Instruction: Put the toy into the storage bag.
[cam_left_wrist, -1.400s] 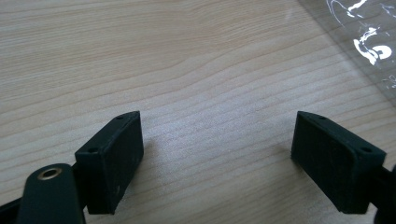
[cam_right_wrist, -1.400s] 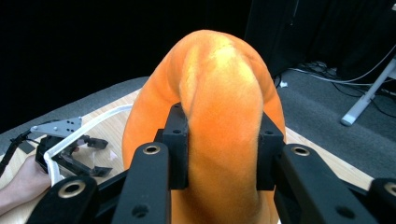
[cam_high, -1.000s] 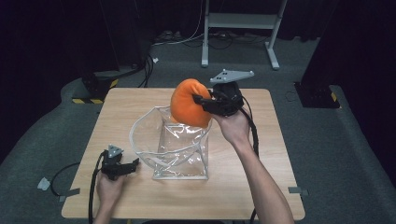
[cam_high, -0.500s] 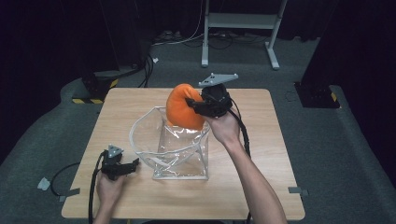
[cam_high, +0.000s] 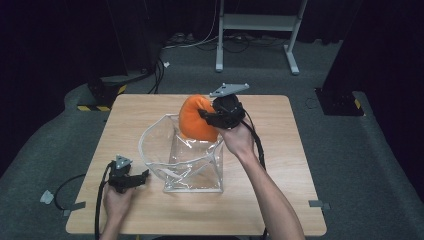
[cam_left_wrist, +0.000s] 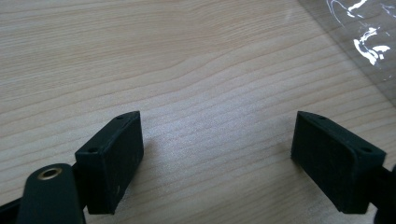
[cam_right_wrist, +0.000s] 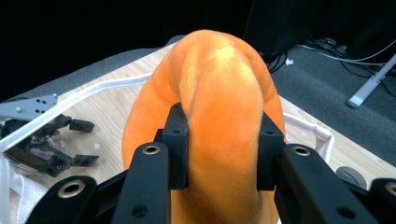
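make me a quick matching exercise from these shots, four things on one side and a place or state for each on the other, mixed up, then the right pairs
Things:
1. orange plush
2. clear bag
3. left tongs
4. right tongs

Places or states:
A. open, with bare wood between the jaws
B. stands open on the wooden table
C. squeezed between two black jaws, over the bag's mouth
D. shut on something soft and orange

Pairs: 1-C, 2-B, 3-A, 4-D

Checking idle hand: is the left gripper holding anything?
No, the left gripper has its jaws wide apart over the bare table, nothing between them.
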